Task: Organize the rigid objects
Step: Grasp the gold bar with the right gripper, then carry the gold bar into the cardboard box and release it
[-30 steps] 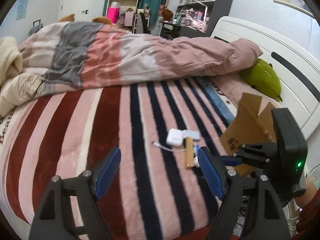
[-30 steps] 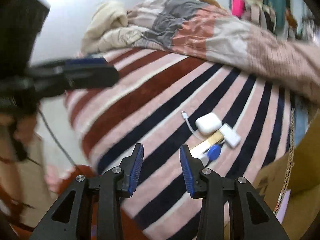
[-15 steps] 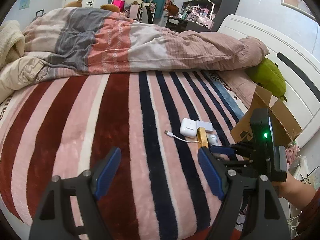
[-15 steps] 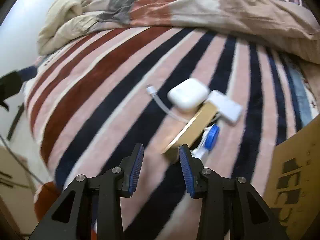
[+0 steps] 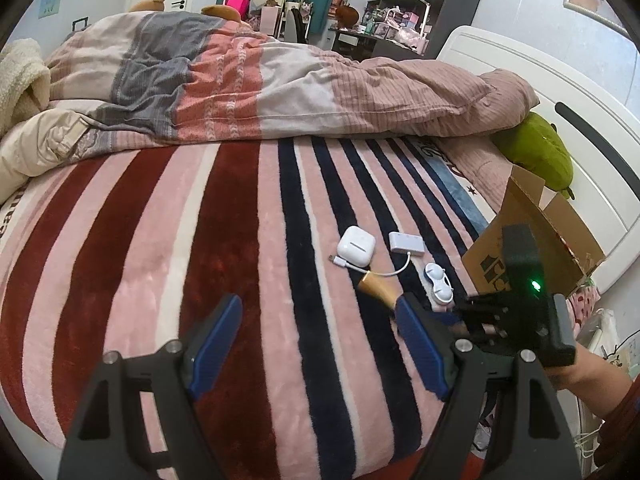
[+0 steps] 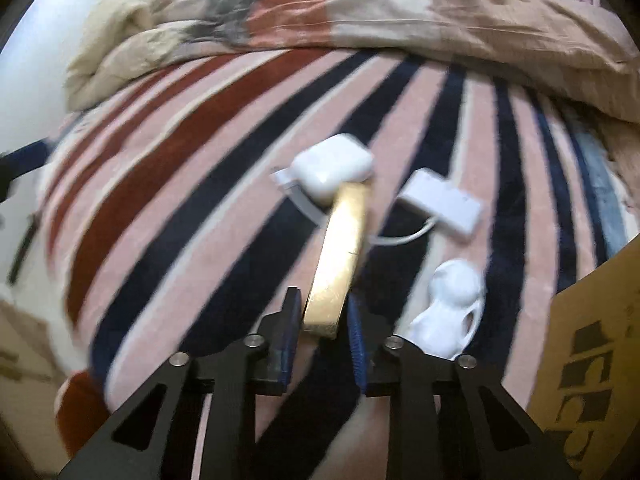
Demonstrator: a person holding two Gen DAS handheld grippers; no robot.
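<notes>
A gold wooden bar (image 6: 342, 256) lies on the striped blanket (image 5: 240, 240), its near end between the fingers of my right gripper (image 6: 323, 320), which is open around it with small gaps either side. Beside it lie a white earbud case (image 6: 330, 166), a white adapter with cable (image 6: 444, 204) and a white double-cup case (image 6: 452, 304). In the left wrist view the same bar (image 5: 378, 286), earbud case (image 5: 356, 246), adapter (image 5: 406, 242) and double-cup case (image 5: 438, 280) show right of centre. My left gripper (image 5: 316, 344) is open and empty above the blanket.
An open cardboard box (image 5: 536, 240) stands at the bed's right edge, also in the right wrist view (image 6: 592, 352). A rumpled duvet (image 5: 280, 80) covers the far bed. A green plush (image 5: 536, 152) rests against the white headboard (image 5: 560, 80).
My right gripper has moved forward and down to the objects until the bar's end sits between its fingers. The left gripper has stayed open and drifted slightly.
</notes>
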